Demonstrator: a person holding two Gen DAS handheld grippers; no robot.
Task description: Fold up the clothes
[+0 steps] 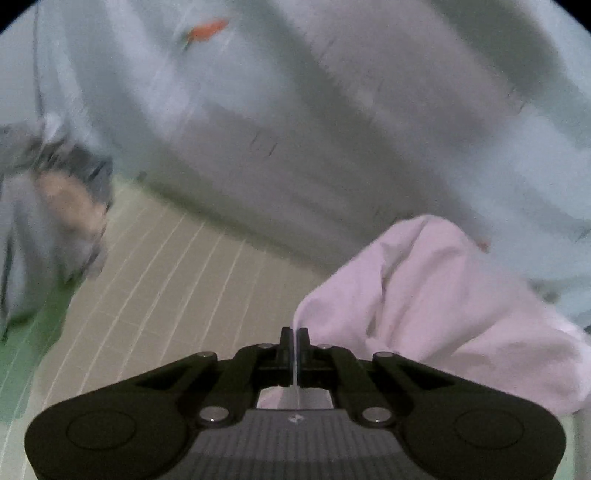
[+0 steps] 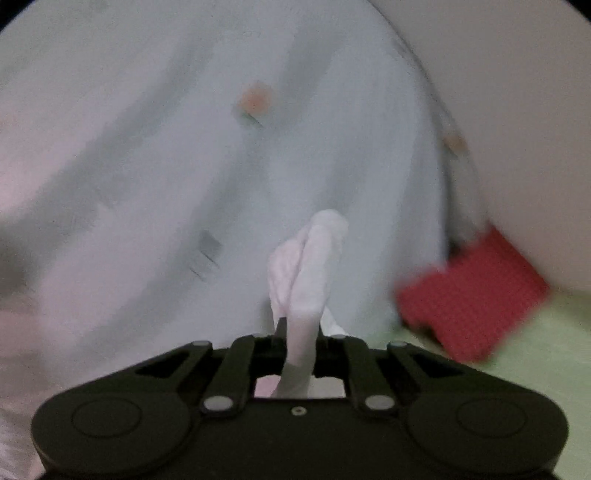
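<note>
Left gripper (image 1: 294, 334), black and hard-edged, has its 2 fingers pressed nearly flat together on a thin edge of the pale pink garment (image 1: 436, 295), which billows out to the right in soft, rounded creases. Beyond it on the left runs a beige tiled floor (image 1: 173, 266) with thin white grout lines, and past that hangs a blurred pale blue sheet (image 1: 295, 110) carrying a small orange mark (image 1: 207, 29). Right gripper (image 2: 300, 325) is pinching a thick rolled bunch of the same pink cloth (image 2: 306, 266), standing up between the fingers like a knuckle. Right of it, a red knobbly-textured square (image 2: 472, 295) lies on a light green surface (image 2: 535, 350); behind, more pale blue fabric, all smeared.
</note>
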